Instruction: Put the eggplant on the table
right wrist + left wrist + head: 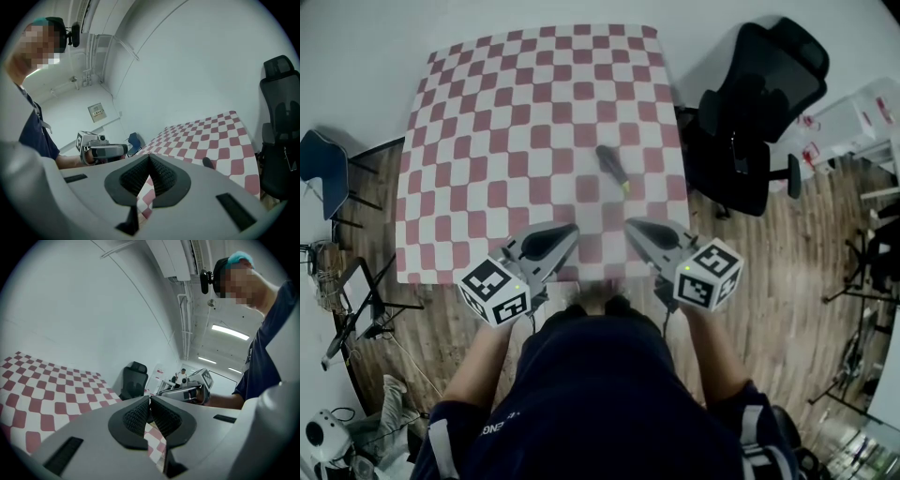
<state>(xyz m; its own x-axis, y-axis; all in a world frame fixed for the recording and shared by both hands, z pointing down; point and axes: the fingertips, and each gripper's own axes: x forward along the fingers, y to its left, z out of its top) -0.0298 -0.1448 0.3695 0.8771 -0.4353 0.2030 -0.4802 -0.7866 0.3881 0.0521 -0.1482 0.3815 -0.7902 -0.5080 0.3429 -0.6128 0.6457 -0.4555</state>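
Note:
A dark purple eggplant (612, 167) with a green stem end lies on the red-and-white checkered table (487, 112), right of the middle. It also shows as a dark tip (207, 162) in the right gripper view. My left gripper (572, 228) hovers over the table's near edge, shut and holding nothing (150, 399). My right gripper (630, 225) is beside it, also shut and with nothing in it (149, 157). Both sit well short of the eggplant, tips angled toward each other. Each gripper appears in the other's view: the right gripper (187, 389), the left gripper (101, 150).
A black office chair (759, 103) stands close to the table's right side. A blue chair (323, 173) is at the left, with stands and cables (356, 309) on the wooden floor below it. White shelving (862, 122) is at the far right.

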